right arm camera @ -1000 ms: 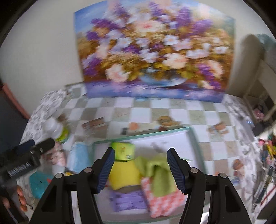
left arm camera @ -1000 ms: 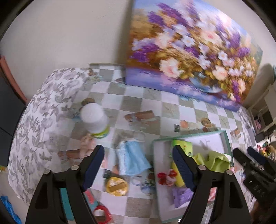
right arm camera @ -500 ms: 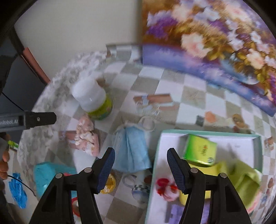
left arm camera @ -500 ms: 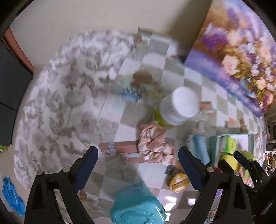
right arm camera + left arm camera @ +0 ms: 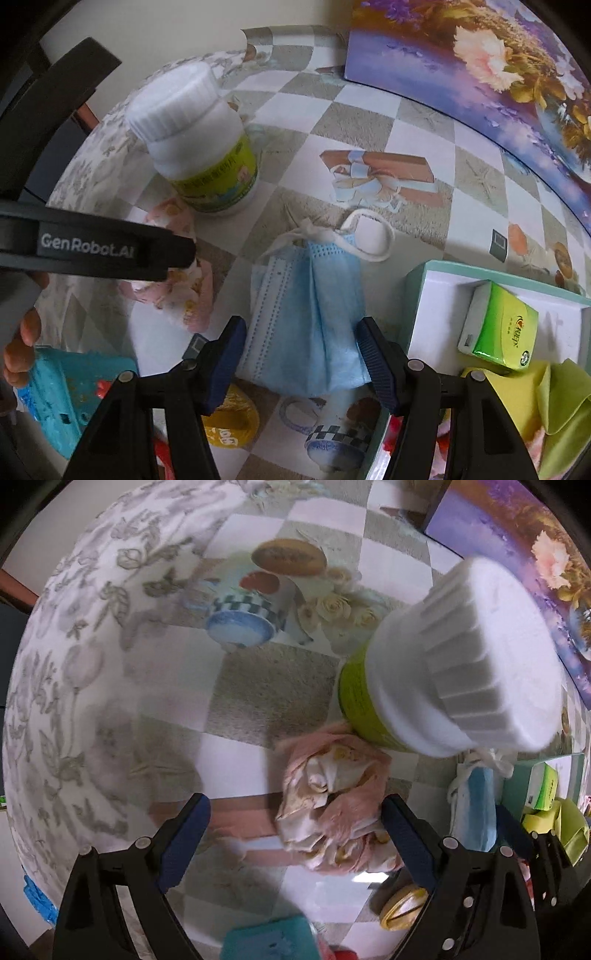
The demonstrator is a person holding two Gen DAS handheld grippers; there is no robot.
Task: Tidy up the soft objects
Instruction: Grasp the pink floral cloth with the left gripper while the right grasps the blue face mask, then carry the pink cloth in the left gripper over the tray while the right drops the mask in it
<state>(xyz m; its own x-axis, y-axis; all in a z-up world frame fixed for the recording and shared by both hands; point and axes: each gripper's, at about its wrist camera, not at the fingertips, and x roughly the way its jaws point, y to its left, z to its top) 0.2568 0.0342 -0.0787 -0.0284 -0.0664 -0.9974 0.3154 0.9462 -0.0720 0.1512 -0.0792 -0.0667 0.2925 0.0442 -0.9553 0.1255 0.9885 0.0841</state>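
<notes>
A crumpled pink cloth lies on the checkered tablecloth beside a white-capped green bottle. My left gripper is open just above it, the cloth near its right finger. A blue face mask lies flat in the right wrist view. My right gripper is open with its fingers on either side of the mask's near end. The pink cloth shows partly hidden behind the left gripper's body. The mask also shows at the left wrist view's right edge.
A teal-rimmed white tray at the right holds a green tissue pack, a yellow item and a green cloth. A teal plastic object and a yellow lid lie near the front. A flower painting stands behind.
Both grippers have dropped lower and closer to the table. The left has closed in over the pink cloth; the right now straddles the blue mask.
</notes>
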